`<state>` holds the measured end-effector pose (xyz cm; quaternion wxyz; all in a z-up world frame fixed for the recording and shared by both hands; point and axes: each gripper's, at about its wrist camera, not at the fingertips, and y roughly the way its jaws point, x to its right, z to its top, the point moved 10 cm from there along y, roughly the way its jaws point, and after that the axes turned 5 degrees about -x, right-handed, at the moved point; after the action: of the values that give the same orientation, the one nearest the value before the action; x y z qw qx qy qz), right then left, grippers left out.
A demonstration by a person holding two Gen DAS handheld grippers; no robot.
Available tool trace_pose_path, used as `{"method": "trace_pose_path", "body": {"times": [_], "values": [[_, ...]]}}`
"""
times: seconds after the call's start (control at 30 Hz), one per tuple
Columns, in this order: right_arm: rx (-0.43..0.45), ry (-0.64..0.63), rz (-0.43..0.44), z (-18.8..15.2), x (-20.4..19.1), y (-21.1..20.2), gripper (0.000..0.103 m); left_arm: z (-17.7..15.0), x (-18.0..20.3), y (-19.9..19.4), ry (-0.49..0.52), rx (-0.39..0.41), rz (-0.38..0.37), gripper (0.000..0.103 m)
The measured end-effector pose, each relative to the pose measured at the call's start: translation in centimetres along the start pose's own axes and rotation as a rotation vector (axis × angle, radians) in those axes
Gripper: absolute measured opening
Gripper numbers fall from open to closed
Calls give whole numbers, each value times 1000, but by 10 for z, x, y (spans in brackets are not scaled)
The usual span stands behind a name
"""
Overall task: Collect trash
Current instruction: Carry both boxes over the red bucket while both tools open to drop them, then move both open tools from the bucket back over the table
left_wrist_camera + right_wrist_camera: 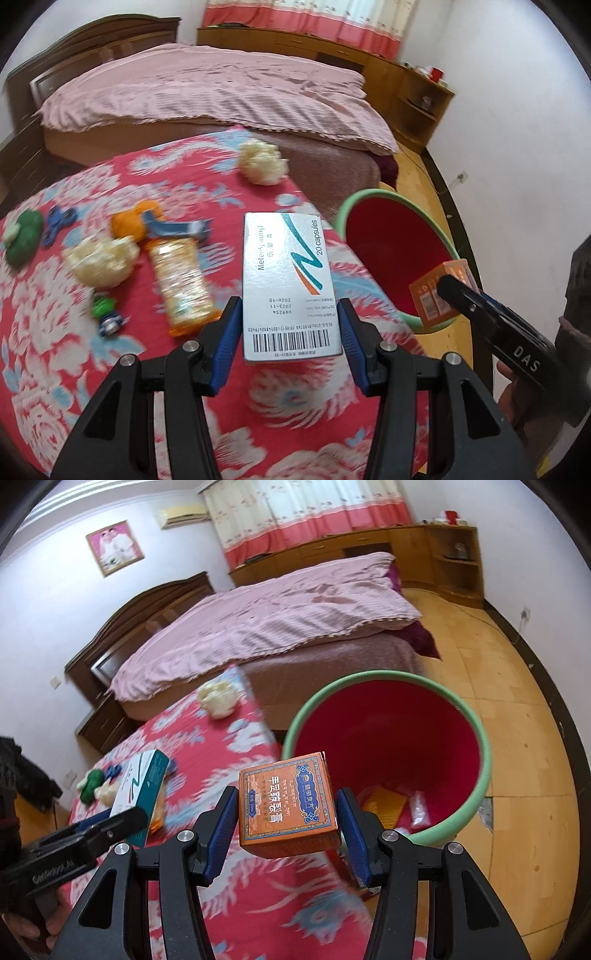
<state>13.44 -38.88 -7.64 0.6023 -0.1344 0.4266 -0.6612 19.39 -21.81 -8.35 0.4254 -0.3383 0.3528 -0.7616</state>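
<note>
My left gripper [290,317] is shut on a silver capsule box [288,284], held above the red floral tablecloth [74,369]. In the right wrist view the same capsule box [138,794] shows at the left. My right gripper [288,812] is shut on an orange medicine box [286,805], near the bin's rim. That orange box [439,295] also appears at the right of the left wrist view. The red bin with a green rim [476,731] stands on the floor beside the table and holds some wrappers. An orange bottle [181,284] and crumpled paper wads [101,264] lie on the cloth.
Another paper wad [262,162] sits near the table's far edge. Green and blue toys [22,236] lie at the left. A bed with a pink cover [277,613] stands behind the table, wooden cabinets [443,554] along the wall, and wooden floor [517,701] to the right.
</note>
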Motion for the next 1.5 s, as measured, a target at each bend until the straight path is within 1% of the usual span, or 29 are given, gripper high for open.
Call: {"method": "trace_pose_path", "body": {"times": [0.27,0.47,0.63,0.83,0.93,0.97,1.03,1.27,1.5], "values": [[5,83,-37,13,46,8,56,14,48,33,71,-36,-41,52],[2,126,-62,19,74,17,57,21,71,58,112,-64,-52,52],[0,166,-70,21,92,22,57,27,88,72,178,-48,-41,52],[-2,206,-73,23,109,28,57,27,104,83,210,-50,-55,52],[-3,214,-75,23,113,30,58,27,107,85,216,-56,-64,52],[-2,217,-75,23,113,30,63,27,107,86,213,-59,-65,52],[3,224,-76,22,116,30,67,26,106,88,203,-66,-65,52],[1,232,-73,21,117,30,67,25,96,86,167,-69,-54,52],[13,237,-67,20,111,20,67,21,88,75,139,-60,-59,52]]}}
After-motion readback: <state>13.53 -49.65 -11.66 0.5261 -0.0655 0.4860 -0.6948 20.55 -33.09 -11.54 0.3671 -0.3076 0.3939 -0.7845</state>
